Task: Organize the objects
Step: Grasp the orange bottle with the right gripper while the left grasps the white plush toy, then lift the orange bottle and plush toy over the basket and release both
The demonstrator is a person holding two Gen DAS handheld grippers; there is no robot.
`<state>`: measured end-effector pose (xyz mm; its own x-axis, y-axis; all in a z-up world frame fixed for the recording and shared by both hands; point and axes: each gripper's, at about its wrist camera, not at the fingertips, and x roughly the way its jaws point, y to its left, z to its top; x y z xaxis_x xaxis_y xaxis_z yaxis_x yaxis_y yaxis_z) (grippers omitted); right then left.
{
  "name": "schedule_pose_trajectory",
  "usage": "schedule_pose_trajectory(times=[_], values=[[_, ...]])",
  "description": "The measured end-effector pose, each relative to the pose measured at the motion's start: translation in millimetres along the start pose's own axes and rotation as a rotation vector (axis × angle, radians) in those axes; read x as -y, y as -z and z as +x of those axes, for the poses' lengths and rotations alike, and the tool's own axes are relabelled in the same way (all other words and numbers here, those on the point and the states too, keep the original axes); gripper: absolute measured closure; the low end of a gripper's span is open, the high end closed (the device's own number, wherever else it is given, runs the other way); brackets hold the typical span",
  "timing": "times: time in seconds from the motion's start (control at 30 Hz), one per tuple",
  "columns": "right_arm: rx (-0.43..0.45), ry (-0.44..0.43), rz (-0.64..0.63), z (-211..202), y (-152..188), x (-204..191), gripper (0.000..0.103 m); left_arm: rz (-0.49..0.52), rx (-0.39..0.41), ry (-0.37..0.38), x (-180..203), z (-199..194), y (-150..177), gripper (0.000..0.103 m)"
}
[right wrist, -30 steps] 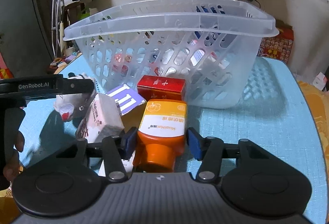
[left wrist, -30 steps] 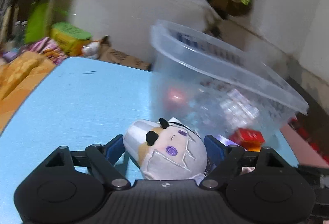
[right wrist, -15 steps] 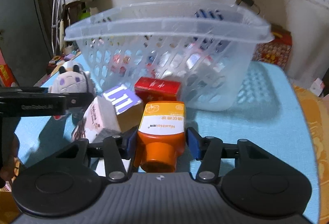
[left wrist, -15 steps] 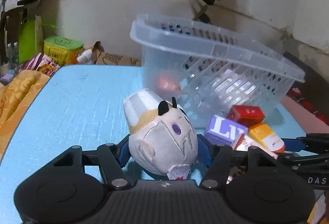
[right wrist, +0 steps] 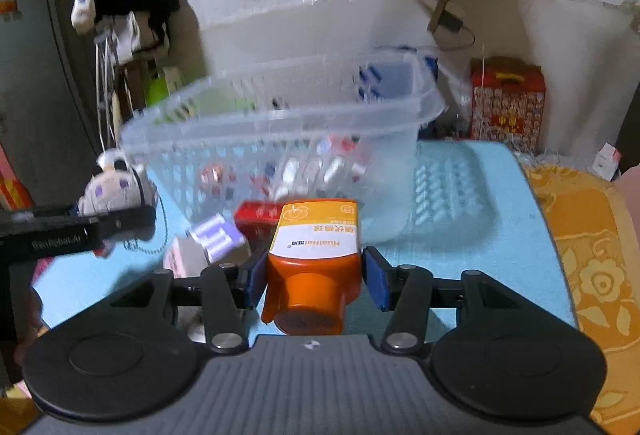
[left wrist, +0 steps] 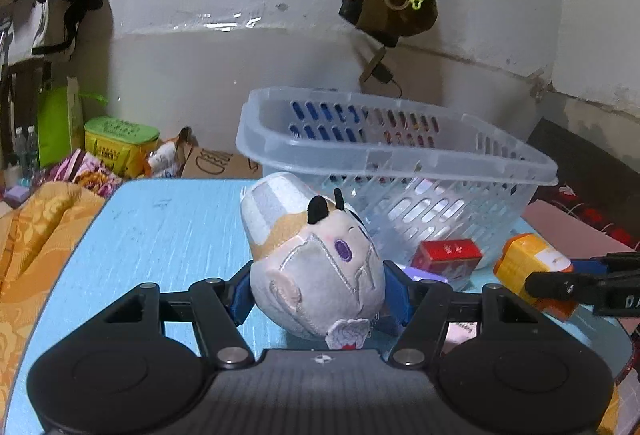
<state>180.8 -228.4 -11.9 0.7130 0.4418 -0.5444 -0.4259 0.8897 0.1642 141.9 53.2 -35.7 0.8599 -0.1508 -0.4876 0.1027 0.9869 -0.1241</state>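
Observation:
My left gripper point(left wrist: 318, 295) is shut on a grey and white plush doll point(left wrist: 312, 259) and holds it above the blue table point(left wrist: 160, 235). My right gripper point(right wrist: 314, 277) is shut on an orange bottle point(right wrist: 314, 259) with a white and yellow label, cap toward the camera. The clear slotted basket point(left wrist: 400, 163) stands just beyond both; it also shows in the right wrist view point(right wrist: 280, 139). The doll shows at the left in the right wrist view point(right wrist: 112, 187). The bottle shows at the right in the left wrist view point(left wrist: 532, 267).
A red box point(left wrist: 446, 255), a purple box point(right wrist: 216, 237) and a white packet point(right wrist: 184, 259) lie on the table in front of the basket. Orange patterned cloth point(right wrist: 592, 255) borders the table. A red gift box point(right wrist: 508, 103) stands behind it.
Both grippers have risen with their objects. The doll and the bottle now sit higher against the basket, and the right wrist view has tilted.

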Motion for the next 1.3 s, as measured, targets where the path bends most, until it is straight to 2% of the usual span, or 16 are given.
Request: schedule_pose_trajectory(times=[0.13, 0.3, 0.53, 0.7, 1.0, 1.13, 1.3], values=[[0.100, -0.048, 0.040, -26, -6, 9, 0.049, -0.010, 0.041, 0.018, -1, -13, -4, 0.036], [0.162, -0.085, 0.068, -39, -11, 16, 0.049, -0.019, 0.067, 0.024, -2, -19, -7, 0.036], [0.182, -0.115, 0.083, -42, -12, 22, 0.049, -0.028, 0.087, 0.033, -3, -22, -9, 0.037], [0.189, -0.116, 0.082, -46, -10, 23, 0.049, 0.002, 0.168, 0.033, 4, -38, -14, 0.037], [0.181, -0.115, 0.078, -44, -11, 22, 0.049, -0.019, 0.107, 0.032, -4, -27, -9, 0.037], [0.209, -0.105, 0.055, -48, -11, 19, 0.049, -0.008, 0.165, 0.047, -4, -43, -11, 0.037], [0.304, -0.073, 0.013, -63, -22, 13, 0.049, -0.017, 0.280, 0.077, -1, -69, -29, 0.037]])
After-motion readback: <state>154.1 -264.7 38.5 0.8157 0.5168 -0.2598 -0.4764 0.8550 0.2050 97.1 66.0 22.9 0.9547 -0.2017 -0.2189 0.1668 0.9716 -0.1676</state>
